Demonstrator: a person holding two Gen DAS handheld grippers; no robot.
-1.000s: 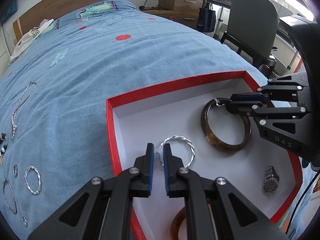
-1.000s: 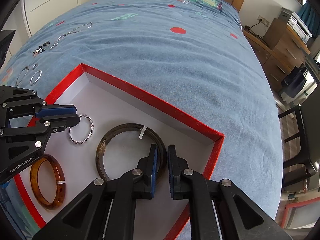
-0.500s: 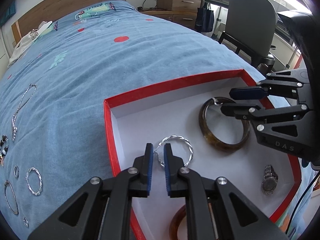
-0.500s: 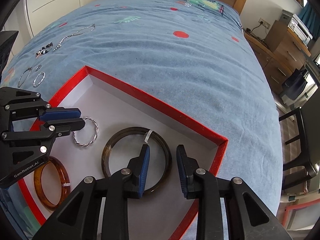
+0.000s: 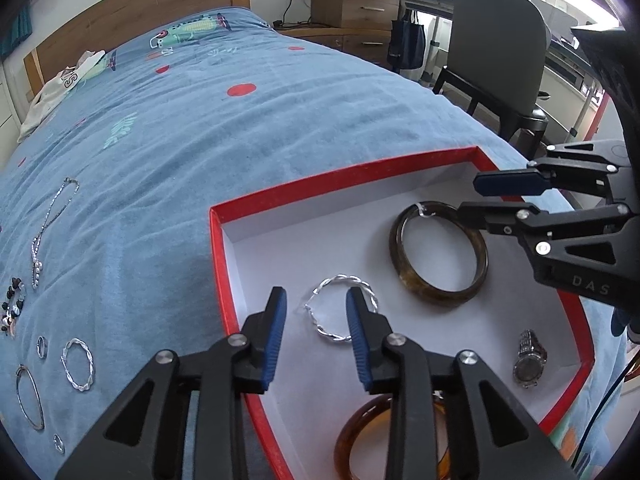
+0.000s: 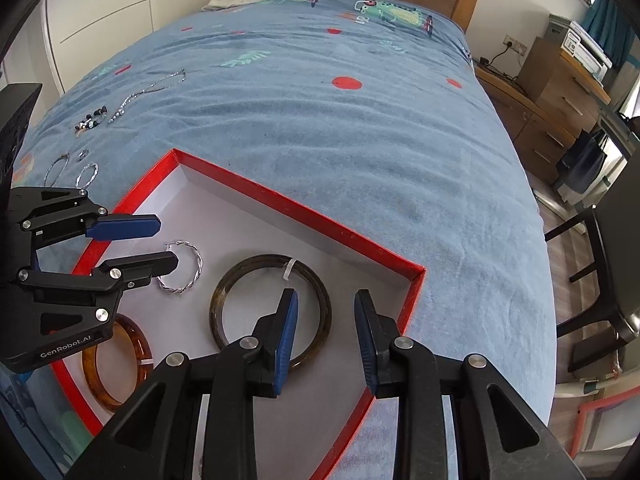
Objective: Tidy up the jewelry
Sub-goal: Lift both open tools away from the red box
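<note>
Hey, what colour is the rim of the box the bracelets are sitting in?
Red, with a white inside; the shallow cardboard box's rim shows best in the left wrist view.

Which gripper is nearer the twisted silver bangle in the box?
Left. The left gripper, jaws opening, sits right over the twisted silver bangle, pads not pressing it. The right gripper sits over the dark brown bangle beside it.

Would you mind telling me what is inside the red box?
The red box holds a twisted silver bracelet, a dark bangle, a watch and an amber bangle, partly covered by the left tool.
</note>
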